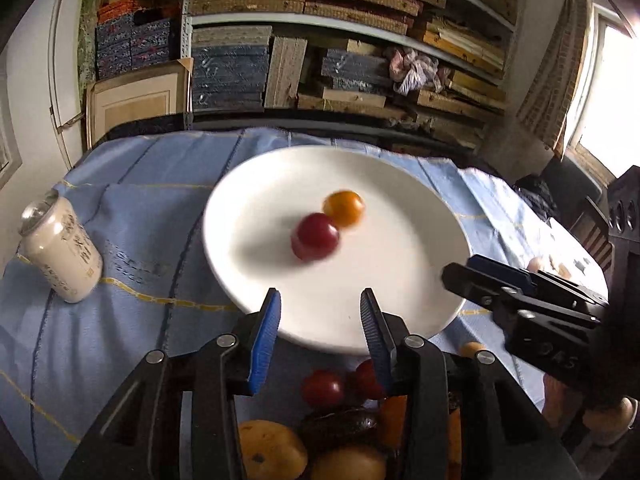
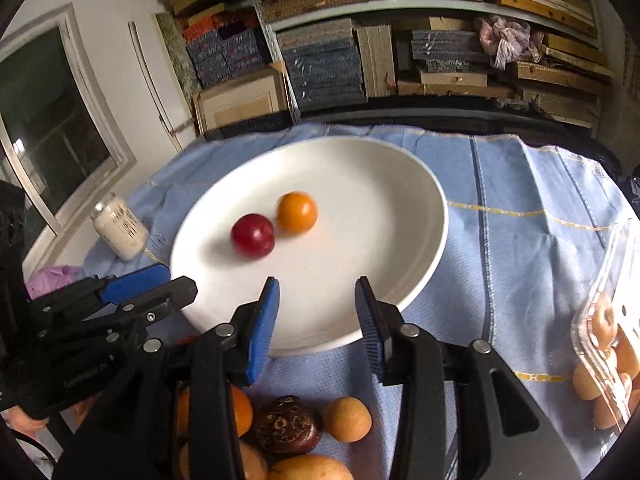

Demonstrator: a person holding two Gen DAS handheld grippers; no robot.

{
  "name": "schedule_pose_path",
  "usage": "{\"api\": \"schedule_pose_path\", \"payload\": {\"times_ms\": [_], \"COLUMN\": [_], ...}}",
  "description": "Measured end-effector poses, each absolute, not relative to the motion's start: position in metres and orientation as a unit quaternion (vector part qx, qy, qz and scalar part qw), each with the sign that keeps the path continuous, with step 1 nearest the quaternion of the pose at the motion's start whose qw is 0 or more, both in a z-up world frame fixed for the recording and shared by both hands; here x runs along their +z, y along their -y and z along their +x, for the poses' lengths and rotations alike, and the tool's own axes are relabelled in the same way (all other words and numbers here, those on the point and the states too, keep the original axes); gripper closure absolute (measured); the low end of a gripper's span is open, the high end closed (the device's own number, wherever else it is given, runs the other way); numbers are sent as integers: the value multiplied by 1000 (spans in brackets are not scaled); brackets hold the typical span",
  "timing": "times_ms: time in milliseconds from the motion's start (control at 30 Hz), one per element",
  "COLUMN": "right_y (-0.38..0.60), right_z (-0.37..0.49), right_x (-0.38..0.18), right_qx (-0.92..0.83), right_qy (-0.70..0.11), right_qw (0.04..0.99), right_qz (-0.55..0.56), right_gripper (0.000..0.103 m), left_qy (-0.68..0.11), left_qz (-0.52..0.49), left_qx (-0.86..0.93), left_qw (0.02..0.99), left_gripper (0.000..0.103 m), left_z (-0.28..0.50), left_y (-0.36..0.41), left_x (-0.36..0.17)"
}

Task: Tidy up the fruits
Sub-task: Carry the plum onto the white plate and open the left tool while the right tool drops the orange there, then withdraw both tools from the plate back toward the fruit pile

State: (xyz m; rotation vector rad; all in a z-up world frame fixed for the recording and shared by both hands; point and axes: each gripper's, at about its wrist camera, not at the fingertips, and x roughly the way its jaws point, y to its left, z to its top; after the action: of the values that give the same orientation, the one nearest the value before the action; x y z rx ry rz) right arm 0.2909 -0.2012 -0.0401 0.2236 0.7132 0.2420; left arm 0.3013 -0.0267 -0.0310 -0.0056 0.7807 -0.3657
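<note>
A white plate [image 1: 400,304] [image 2: 400,208] lies on the blue cloth and holds a red round fruit [image 1: 315,237] [image 2: 253,236] touching an orange round fruit [image 1: 344,208] [image 2: 297,213]. My left gripper [image 1: 320,320] hovers over the plate's near rim, blue pads apart with nothing between them. My right gripper [image 2: 316,312] hangs likewise over the near rim, open and empty. Each shows in the other's view: the right gripper [image 1: 464,274] at the plate's right edge, the left gripper [image 2: 172,280] at its left edge. Loose fruits [image 2: 347,419] lie below the fingers, among them red ones [image 1: 322,388] and a dark brown one [image 2: 286,424].
A pale drinks can [image 1: 60,248] [image 2: 120,226] stands left of the plate. A clear plastic box [image 2: 608,340] of small orange fruits sits at the right edge. Shelves stacked with boxes [image 1: 320,40] rise behind the table. Blue cloth [image 2: 520,240] lies bare right of the plate.
</note>
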Motion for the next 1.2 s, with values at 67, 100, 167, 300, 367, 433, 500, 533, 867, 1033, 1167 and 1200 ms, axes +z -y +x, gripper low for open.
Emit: {"api": "schedule_pose_path", "payload": {"times_ms": [67,100,167,300,367,433,500,533,867,1033,1167,1200], "right_y": [202,202,202,200,198,198,202,204,219,216,210,208], "right_z": [280,270,256,219,202,183,167,160,156,154,153,153], "right_x": [-26,-16,-4,9,7,2,-7,-12,-32,-34,-36,-36], "right_qx": [128,134,146,173,177,182,185,181,175,185,190,189], "right_qy": [-332,-322,-309,-295,-294,-292,-283,-279,-278,-279,-283,-284], "right_qw": [928,930,932,931,931,931,932,933,931,928,927,927], "right_qz": [112,115,119,131,125,124,132,133,159,165,157,155], "right_gripper": [65,64,57,50,46,40,37,37,31,26,24,23], "left_qy": [-367,-359,-349,-341,-337,-332,-328,-327,-315,-310,-312,-316], "left_qz": [-11,-17,-24,-7,6,14,16,17,20,45,81,88], "left_qx": [-175,-172,-169,-152,-141,-133,-130,-131,-125,-131,-138,-139], "left_qw": [914,917,921,927,931,934,936,936,941,941,937,934], "left_gripper": [61,61,55,50,46,43,39,38,36,36,36,36], "left_z": [296,291,282,254,239,220,203,196,173,170,167,167], "left_y": [20,16,8,-9,-17,-27,-36,-39,-54,-43,-29,-26], "left_x": [-20,-12,-2,7,6,1,-10,-16,-46,-51,-57,-59]}}
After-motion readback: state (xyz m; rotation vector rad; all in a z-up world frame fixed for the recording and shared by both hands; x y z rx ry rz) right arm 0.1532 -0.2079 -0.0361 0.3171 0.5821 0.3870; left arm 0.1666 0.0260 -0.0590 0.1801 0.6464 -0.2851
